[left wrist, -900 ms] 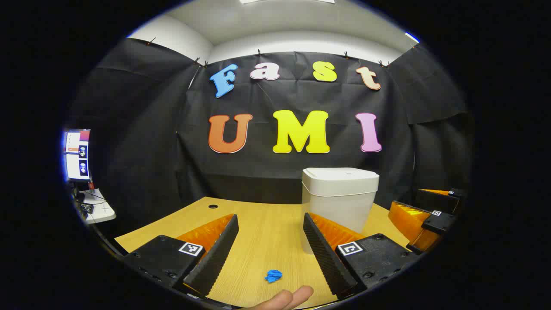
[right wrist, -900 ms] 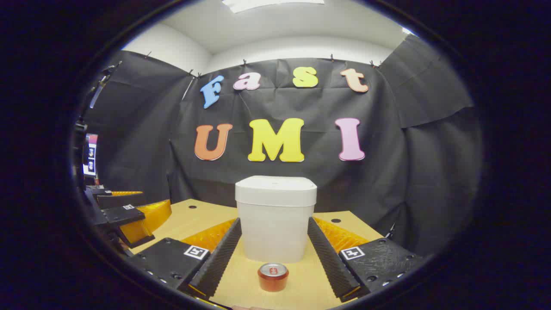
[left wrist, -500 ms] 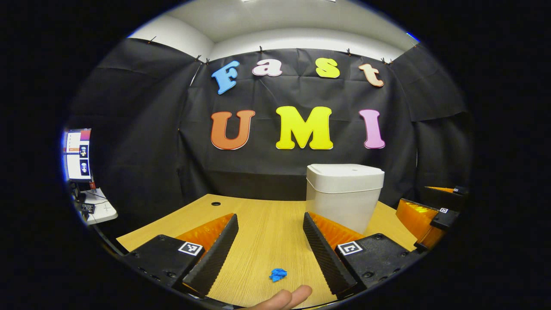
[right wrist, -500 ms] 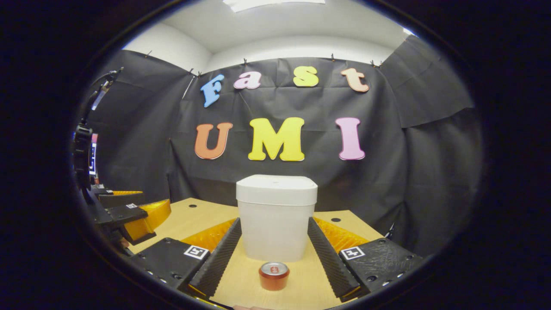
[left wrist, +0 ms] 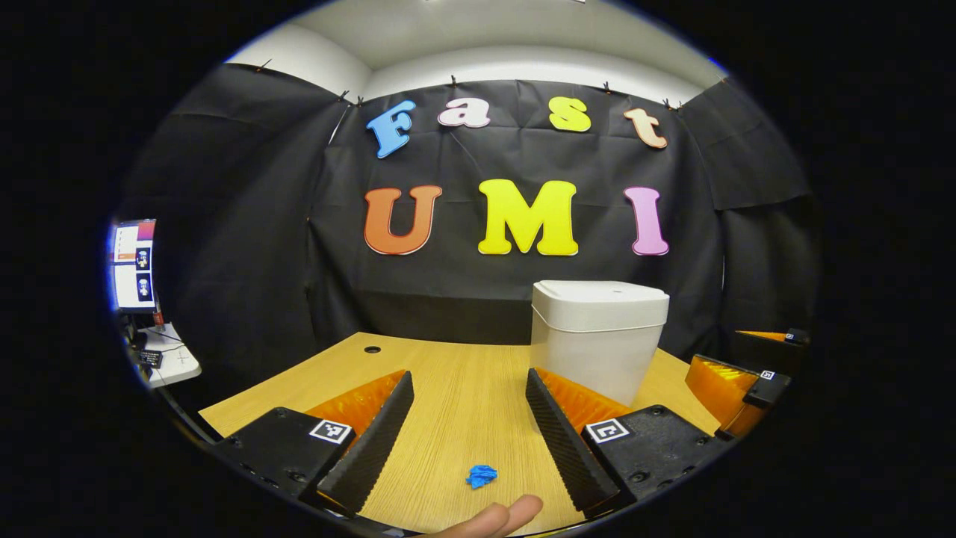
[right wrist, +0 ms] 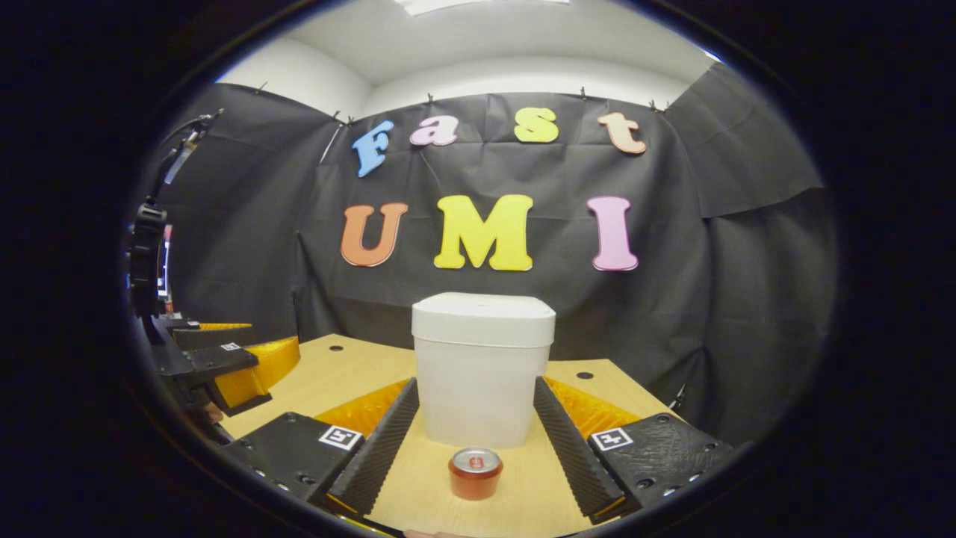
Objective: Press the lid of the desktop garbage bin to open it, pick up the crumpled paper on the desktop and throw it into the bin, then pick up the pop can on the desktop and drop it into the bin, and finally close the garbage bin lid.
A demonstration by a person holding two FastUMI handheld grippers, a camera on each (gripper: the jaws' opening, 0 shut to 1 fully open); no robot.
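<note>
Bin (right wrist: 482, 388) is seen standing dead ahead of the right gripper (right wrist: 469, 441), lid (right wrist: 484, 319) down, upright can (right wrist: 475, 473) between its wide jaws; right is judged nearer for the press; left gripper (left wrist: 467, 437) jaws wide, crumpled paper (left wrist: 482, 475) on the bench (left wrist: 448, 381) between them.

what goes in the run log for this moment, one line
stage: start | bin lid shut | paper on desk, before left claw, open | can upright, before right claw, open | nothing held
</note>
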